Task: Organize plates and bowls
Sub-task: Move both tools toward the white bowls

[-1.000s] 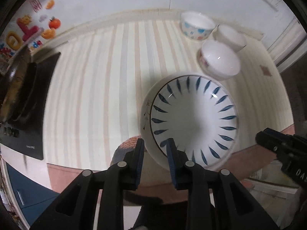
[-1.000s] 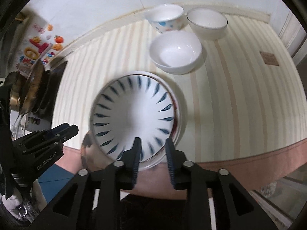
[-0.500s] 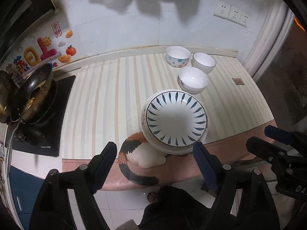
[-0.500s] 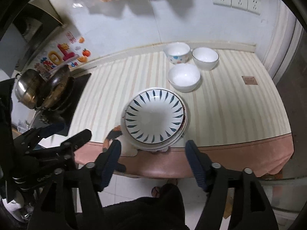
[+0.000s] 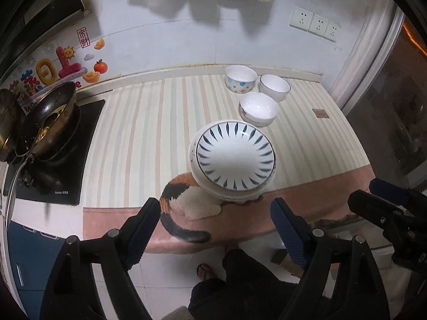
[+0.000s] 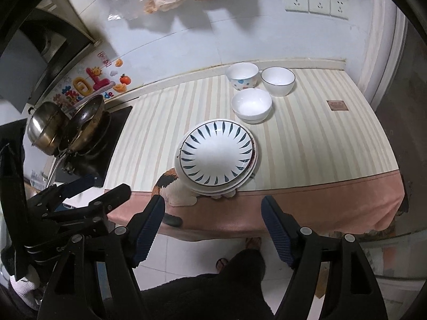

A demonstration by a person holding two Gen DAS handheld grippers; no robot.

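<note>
A stack of plates [image 5: 234, 157] [image 6: 216, 154], topped by a white plate with blue leaf marks, sits near the front edge of the striped counter. Behind it stand three bowls: a plain white bowl [image 5: 258, 107] [image 6: 251, 104], a bowl with coloured spots [image 5: 240, 78] [image 6: 242, 75] and a dark-rimmed white bowl [image 5: 275, 86] [image 6: 278, 80]. My left gripper [image 5: 214, 226] is open and empty, held back from the counter edge. My right gripper [image 6: 212, 226] is open and empty too, beside it.
A cat-shaped mat [image 5: 184, 197] lies under the stack at the counter's pink edge [image 6: 320, 197]. A black cooktop [image 5: 53, 160] with a wok [image 5: 50, 122] and a metal pot [image 6: 45, 130] stands at the left. A person's legs and tiled floor show below.
Both grippers opened wide, let go of the top plate and pulled back and up from the counter. The plate now rests on the stack.
</note>
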